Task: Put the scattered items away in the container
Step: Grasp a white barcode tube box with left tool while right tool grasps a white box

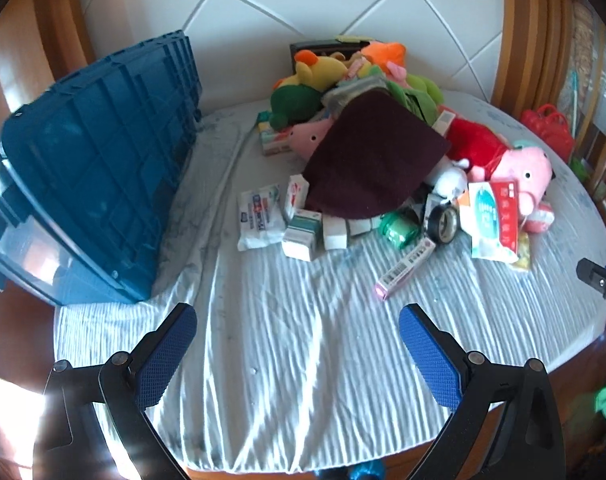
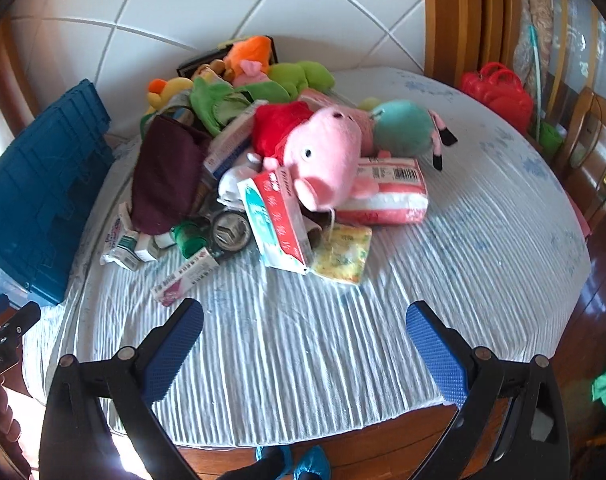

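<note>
- Crate (image 1: 99, 168), blue, stands at the table's (image 1: 303, 380) left edge, tipped; its inside is hidden.
- Heap mid-table: maroon cloth (image 1: 373, 164), floppy, pinch a fold; small cartons (image 1: 303, 236), light, stiff; tape roll (image 1: 443, 222).
- Pink plush pig (image 2: 323, 160), soft, grab the body.
- Left gripper (image 1: 299, 356) and right gripper (image 2: 305, 350): jaws wide, holding nothing.

Round table (image 1: 303, 380) under my cameras, covered in a white crinkled cloth (image 2: 323, 340); wooden edge shows at 6 o'clock. Blue crate (image 1: 99, 184) sits on the cloth at 9 o'clock in my left view. Heap of soft toys and packets from centre to 12 o'clock. Lying directly on the cloth at its near edge: white sachet pack (image 1: 261, 216), small medicine boxes (image 1: 301, 236), pink slim box (image 1: 405, 274) loose toward 6, tape roll (image 1: 443, 222), yellow packet (image 2: 343, 258), pink-striped pack (image 2: 387, 196) toward 3 in my right view.
</note>
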The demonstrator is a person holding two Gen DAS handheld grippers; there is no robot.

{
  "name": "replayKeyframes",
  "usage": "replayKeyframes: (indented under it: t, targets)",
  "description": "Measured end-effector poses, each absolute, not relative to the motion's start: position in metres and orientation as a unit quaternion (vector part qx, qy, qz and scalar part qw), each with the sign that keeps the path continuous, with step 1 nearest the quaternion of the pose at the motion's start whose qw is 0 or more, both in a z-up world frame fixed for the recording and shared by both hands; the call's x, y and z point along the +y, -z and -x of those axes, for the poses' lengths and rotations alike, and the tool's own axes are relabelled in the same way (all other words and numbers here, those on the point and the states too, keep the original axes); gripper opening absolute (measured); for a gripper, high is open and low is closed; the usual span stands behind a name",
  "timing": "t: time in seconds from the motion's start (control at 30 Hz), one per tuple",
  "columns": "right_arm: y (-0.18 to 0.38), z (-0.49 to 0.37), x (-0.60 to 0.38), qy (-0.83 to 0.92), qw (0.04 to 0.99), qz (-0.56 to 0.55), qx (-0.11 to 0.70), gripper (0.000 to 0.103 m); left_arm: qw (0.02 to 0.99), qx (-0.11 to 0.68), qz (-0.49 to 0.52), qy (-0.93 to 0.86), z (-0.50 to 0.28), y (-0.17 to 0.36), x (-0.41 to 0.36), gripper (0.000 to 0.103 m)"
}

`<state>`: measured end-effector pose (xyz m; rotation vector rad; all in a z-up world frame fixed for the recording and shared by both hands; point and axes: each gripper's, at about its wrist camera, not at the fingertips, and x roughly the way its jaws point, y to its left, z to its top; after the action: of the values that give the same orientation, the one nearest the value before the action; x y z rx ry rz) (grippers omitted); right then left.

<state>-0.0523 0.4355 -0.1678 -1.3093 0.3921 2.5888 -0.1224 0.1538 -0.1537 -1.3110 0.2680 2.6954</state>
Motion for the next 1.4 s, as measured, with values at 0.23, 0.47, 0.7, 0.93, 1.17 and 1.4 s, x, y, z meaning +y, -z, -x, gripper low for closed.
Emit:
replayKeyframes:
  t: [0.23,0.47,0.7,0.93,1.17,1.4]
  targets:
    - [0.204,0.074,0.449,-0.849,0.148,0.484,0.153,0.103,0.134,0.124,0.476,-0.861,0.176,0.214,0.193,0.100]
    - [0.223,0.104,0.448,-0.841,0.151,0.494,0.161,0.103,0.179,0.155,0.508,-0.828,0.211,0.262,0.228,0.083]
    - [0.224,0.147,0.431,-0.852,0.108,0.498,0.122,0.080,0.186,0.160,0.525,-0.815,0.220,0.281,0.252,0.082]
    - [0.231,0.175,0.429,-0.860,0.081,0.495,0.100,0.080,0.189,0.158,0.533,-0.809,0.220,0.286,0.264,0.044]
    - [0.234,0.188,0.403,-0.856,0.020,0.507,0.099,0.024,0.192,0.141,0.535,-0.811,0.212,0.274,0.259,0.034]
    - [0.240,0.196,0.398,-0.857,0.014,0.506,0.096,0.024,0.194,0.124,0.534,-0.813,0.204,0.260,0.255,0.026]
